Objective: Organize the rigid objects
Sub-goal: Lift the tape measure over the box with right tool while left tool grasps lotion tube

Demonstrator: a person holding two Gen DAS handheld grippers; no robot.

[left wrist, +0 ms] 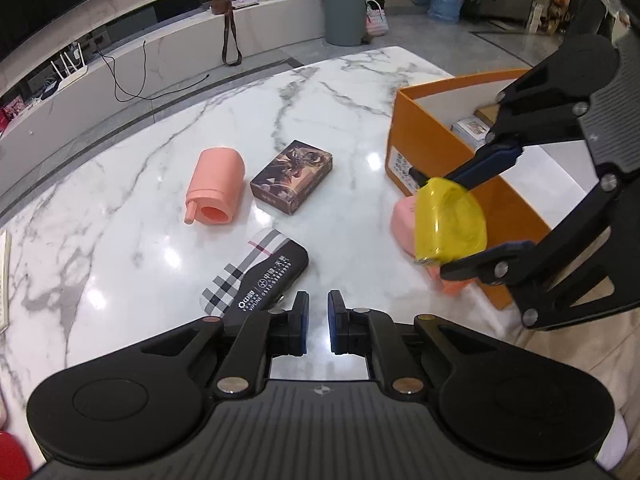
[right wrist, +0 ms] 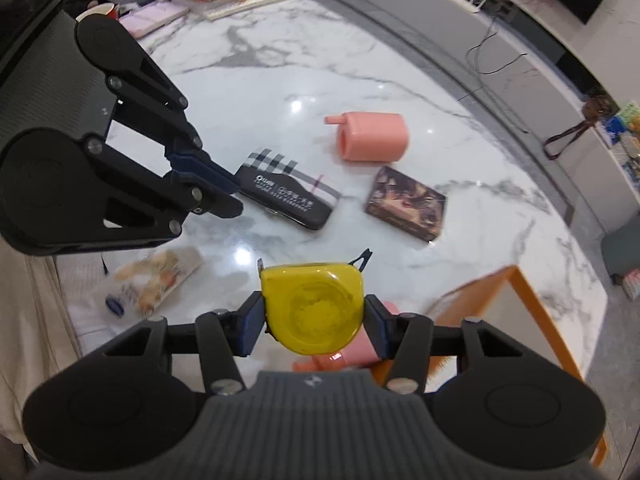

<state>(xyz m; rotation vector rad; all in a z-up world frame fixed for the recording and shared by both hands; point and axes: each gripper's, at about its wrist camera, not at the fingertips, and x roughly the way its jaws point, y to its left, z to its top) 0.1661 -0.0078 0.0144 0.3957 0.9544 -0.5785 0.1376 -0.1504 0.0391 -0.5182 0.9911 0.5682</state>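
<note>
The right gripper point(right wrist: 314, 322) pinches a see-through yellow plastic tape measure point(right wrist: 312, 308) above the white marble table point(right wrist: 280, 80). The left gripper point(left wrist: 318, 322) is pressed together, holding nothing.

Left gripper point(left wrist: 318, 322) closed, empty; right gripper point(right wrist: 314, 320) clamped, loaded
</note>
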